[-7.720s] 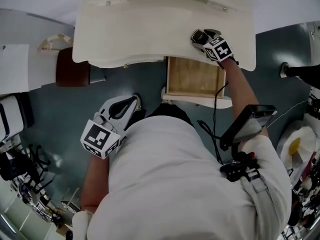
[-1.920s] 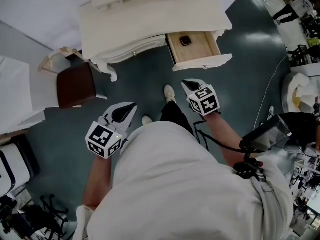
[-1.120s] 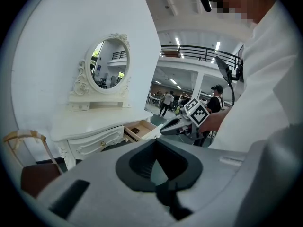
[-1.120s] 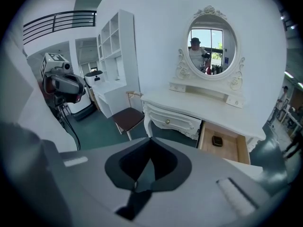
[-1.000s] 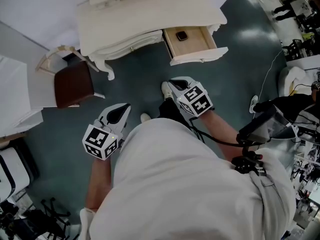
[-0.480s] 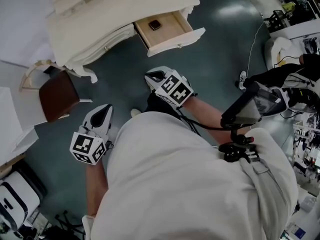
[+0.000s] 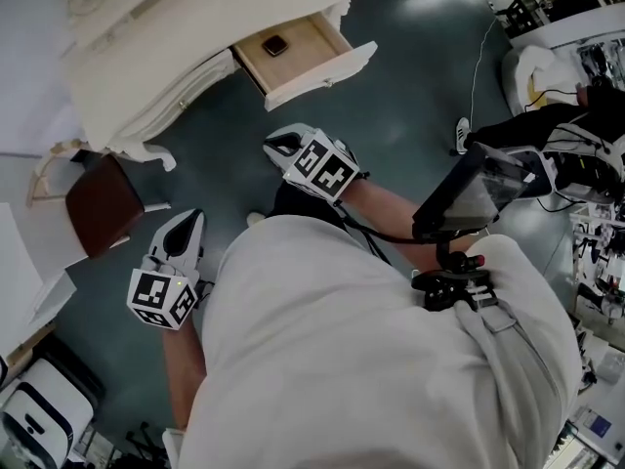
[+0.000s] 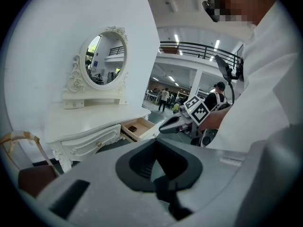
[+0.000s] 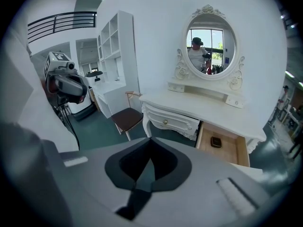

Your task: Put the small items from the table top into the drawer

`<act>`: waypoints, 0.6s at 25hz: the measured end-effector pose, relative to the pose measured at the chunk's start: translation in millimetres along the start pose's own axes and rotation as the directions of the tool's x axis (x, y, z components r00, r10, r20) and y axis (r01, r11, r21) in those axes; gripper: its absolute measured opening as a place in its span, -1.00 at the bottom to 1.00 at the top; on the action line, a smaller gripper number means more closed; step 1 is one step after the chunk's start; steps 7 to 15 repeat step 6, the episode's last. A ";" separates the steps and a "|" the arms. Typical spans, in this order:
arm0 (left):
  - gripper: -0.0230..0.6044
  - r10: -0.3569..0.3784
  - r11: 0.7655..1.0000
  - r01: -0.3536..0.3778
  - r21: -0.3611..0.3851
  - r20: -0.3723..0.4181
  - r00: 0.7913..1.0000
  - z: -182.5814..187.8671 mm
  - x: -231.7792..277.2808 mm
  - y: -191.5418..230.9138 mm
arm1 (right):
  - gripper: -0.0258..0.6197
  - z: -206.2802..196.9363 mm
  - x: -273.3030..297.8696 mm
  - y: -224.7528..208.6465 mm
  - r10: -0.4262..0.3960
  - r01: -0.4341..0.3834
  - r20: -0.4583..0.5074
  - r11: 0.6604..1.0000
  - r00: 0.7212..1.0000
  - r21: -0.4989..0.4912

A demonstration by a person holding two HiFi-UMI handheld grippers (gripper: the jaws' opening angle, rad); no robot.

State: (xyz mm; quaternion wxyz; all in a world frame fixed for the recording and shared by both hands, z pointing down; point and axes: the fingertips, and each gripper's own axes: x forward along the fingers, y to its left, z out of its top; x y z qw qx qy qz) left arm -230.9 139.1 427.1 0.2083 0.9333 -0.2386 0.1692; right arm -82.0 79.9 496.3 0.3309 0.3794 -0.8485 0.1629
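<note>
A small, dark, rounded-square item lies flat on the bare wood floor of the open drawer, toward the drawer's back, close to the cream-white dressing table that the drawer slides out of. The drawer has a pale wooden inside and a cream curved front, and it is pulled out from the right end of the dressing table as the person faces it. Nothing else shows inside it. The top of the dressing table looks bare in the right gripper view, apart from a low shelf that carries an ornate oval mirror at its back edge.

The right gripper, grey and white with a marker cube, hangs over the dark green floor, out in front of the dressing table and clear of the drawer front. Its jaws are pressed fully together with nothing between them. The left gripper is lower and further from the dressing table, beside the person's white-clad body, and its tip points towards the table's left end. Its jaws also meet and hold nothing.

A chair with a brown seat stands off the dressing table's left end.
</note>
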 end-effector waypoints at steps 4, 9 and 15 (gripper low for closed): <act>-0.92 -0.003 1.000 0.003 0.006 0.000 1.000 2.9 1.8 2.2 | -0.92 1.4 0.2 -1.8 -0.003 0.003 -0.001 1.000 1.000 0.001; -0.92 -0.004 1.000 0.004 0.008 0.001 1.000 4.5 2.6 2.4 | -0.92 2.3 0.3 -2.6 -0.002 0.002 -0.005 1.000 1.000 -0.002; -0.92 -0.004 1.000 0.004 0.008 0.001 1.000 4.5 2.6 2.4 | -0.92 2.3 0.3 -2.6 -0.002 0.002 -0.005 1.000 1.000 -0.002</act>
